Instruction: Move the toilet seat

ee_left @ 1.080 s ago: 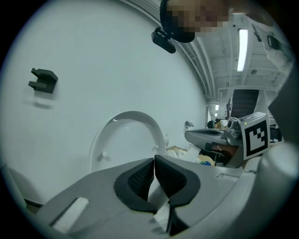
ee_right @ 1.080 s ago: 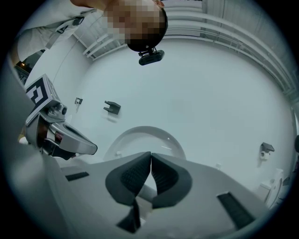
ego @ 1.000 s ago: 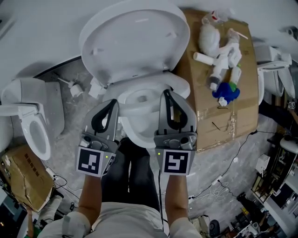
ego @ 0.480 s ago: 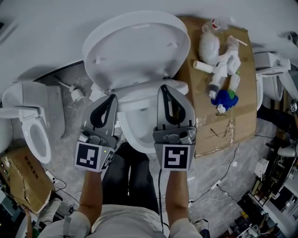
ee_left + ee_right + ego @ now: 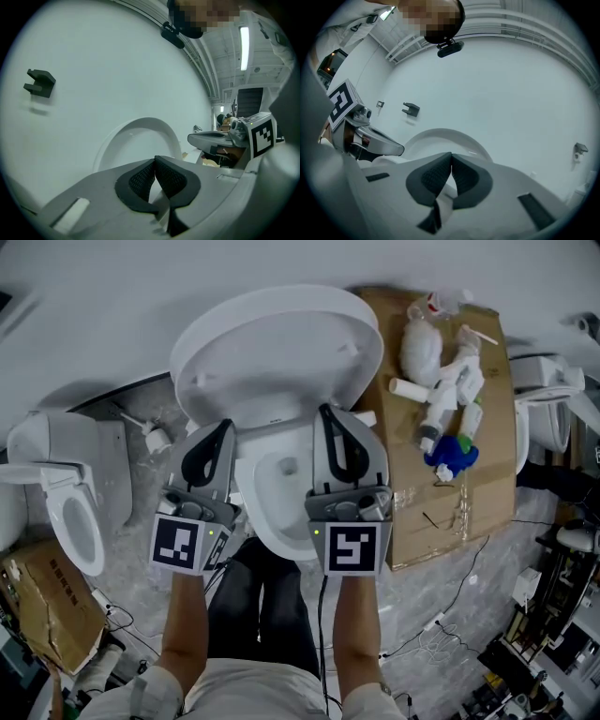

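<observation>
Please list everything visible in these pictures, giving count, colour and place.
central toilet: one, white, middle, in front of the person
toilet seat: one, white, raised behind the bowl
left toilet: one, white, left edge
right toilet: one, white, right edge, partly cut off
cardboard sheet: one, brown, floor right of central toilet
loose parts: several, white, on the sheet
blue item: one, on the sheet
cardboard box: one, brown, lower left
cables: several, dark, floor lower right
left gripper: grey, shut, empty
right gripper: grey, shut, empty
</observation>
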Available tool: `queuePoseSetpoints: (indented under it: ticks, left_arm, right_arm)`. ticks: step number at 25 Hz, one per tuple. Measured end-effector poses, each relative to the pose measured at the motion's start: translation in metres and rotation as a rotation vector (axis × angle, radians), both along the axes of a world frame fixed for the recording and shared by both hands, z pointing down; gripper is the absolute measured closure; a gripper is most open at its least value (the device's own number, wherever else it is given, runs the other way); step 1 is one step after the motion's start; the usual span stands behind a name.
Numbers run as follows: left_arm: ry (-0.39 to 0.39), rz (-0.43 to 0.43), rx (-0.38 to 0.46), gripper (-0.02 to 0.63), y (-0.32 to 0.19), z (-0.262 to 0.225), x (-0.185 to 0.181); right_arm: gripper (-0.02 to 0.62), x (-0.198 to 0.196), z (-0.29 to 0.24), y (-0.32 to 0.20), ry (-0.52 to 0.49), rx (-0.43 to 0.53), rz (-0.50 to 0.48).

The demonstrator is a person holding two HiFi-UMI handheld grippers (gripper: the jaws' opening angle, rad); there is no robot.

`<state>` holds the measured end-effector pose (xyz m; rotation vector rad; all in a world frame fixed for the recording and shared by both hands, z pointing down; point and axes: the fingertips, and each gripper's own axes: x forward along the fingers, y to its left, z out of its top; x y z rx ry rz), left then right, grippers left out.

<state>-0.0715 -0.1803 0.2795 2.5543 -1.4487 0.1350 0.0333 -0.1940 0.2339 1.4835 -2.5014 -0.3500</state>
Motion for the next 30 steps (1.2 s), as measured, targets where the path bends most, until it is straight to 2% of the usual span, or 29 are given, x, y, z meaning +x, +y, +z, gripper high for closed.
queuePoseSetpoints:
  ticks: [26, 30]
  left_arm:
    - [-0.022, -0.028, 0.043, 0.607, -0.057, 0.002, -0.013]
    - [-0.025, -0.03, 0.043, 0.609, -0.062, 0.003, -0.014]
  right_arm:
    - [0.609, -0.012, 0.005, -0.062, -0.037, 0.025, -0.021]
    - [0.609, -0.013, 0.009, -0.068, -0.04, 0.006, -0.018]
